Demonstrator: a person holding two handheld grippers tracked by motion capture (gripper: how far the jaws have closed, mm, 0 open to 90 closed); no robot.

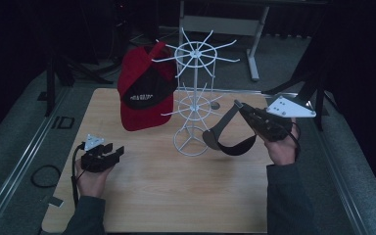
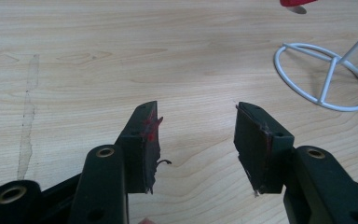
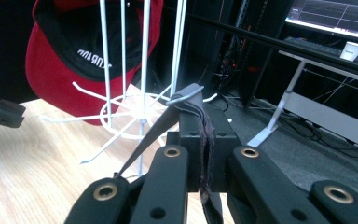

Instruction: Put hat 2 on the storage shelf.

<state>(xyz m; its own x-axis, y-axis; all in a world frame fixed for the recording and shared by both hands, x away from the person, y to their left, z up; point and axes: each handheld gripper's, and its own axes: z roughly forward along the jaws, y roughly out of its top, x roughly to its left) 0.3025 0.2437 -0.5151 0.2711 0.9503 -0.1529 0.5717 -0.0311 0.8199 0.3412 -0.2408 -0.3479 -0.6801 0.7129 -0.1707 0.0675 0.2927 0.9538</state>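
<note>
A white wire hook rack (image 1: 192, 98) stands mid-table, and a red cap with a black underside (image 1: 144, 93) hangs from an upper hook on its left side. My right gripper (image 1: 240, 108) is raised to the right of the rack and is shut on the strap of a dark grey visor (image 1: 225, 139), which hangs below it. In the right gripper view the strap (image 3: 186, 100) is pinched between the jaws (image 3: 204, 135), and a wire hook tip lies against it. My left gripper (image 1: 119, 152) rests low over the table at the left, open, with nothing between its jaws (image 2: 196, 140).
The rack's ring base (image 2: 328, 81) sits to the right of the left gripper. A metal desk frame (image 1: 254, 44) stands beyond the wooden table (image 1: 176, 196). A black cable loop (image 1: 44, 175) lies on the floor at left. Dark equipment and a monitor stand behind.
</note>
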